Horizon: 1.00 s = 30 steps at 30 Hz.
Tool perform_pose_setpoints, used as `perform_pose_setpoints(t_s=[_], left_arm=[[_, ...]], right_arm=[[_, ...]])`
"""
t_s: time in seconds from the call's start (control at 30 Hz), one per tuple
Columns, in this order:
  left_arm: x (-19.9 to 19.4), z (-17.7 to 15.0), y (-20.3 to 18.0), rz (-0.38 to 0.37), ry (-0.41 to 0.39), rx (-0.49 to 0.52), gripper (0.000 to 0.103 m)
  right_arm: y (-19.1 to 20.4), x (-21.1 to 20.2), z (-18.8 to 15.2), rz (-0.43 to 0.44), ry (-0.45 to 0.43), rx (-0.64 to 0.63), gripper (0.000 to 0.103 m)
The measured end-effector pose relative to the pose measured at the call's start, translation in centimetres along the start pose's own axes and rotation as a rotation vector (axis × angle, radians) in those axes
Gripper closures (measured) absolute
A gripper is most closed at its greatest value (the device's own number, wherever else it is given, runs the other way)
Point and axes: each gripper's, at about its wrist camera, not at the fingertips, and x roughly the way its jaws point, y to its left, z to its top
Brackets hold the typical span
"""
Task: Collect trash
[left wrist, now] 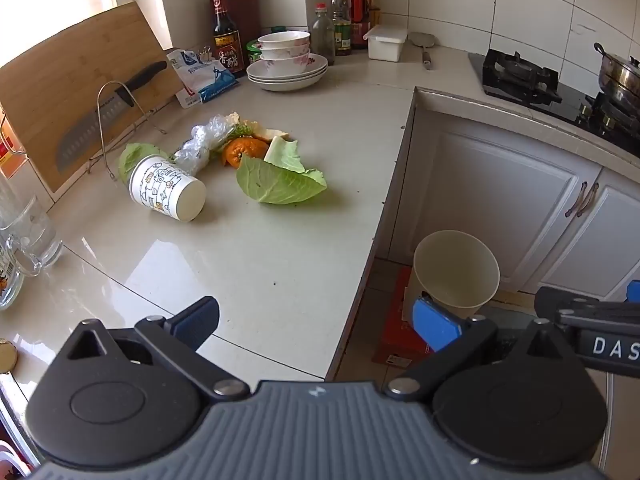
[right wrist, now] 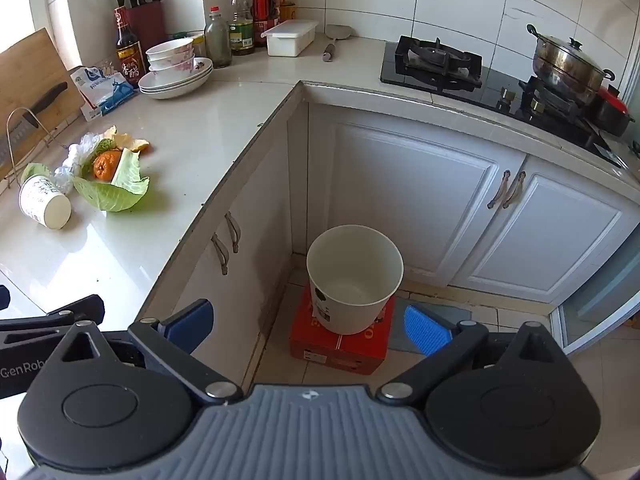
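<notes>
Trash lies in a pile on the white counter (left wrist: 280, 272): a tipped paper cup (left wrist: 167, 188), a crumpled clear plastic bag (left wrist: 202, 142), an orange peel (left wrist: 244, 152) and cabbage leaves (left wrist: 280, 182). The pile also shows in the right wrist view, with the cup (right wrist: 44, 200) and the leaves (right wrist: 112, 194). A white bin (right wrist: 354, 278) stands on a red box (right wrist: 340, 346) on the floor; it also shows in the left wrist view (left wrist: 456, 276). My left gripper (left wrist: 316, 322) is open and empty above the counter's near edge. My right gripper (right wrist: 308, 322) is open and empty above the floor near the bin.
A cutting board (left wrist: 72, 92) with a knife (left wrist: 96, 120) leans at the left. Stacked bowls (left wrist: 286, 58), bottles (left wrist: 340, 20) and a glass mug (left wrist: 24, 236) stand on the counter. A stove (right wrist: 500, 80) with a pot (right wrist: 568, 62) is at the right. Cabinet doors (right wrist: 440, 200) are below.
</notes>
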Motion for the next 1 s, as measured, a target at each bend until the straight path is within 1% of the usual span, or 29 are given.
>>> perform_pose_setpoints(t_s=[1.0], left_arm=[[-0.25,0.15,0.31,-0.013,-0.009,-0.017,0.001]], right_arm=[[0.18,-0.62,0.23,-0.004,-0.008,-0.008,0.000]])
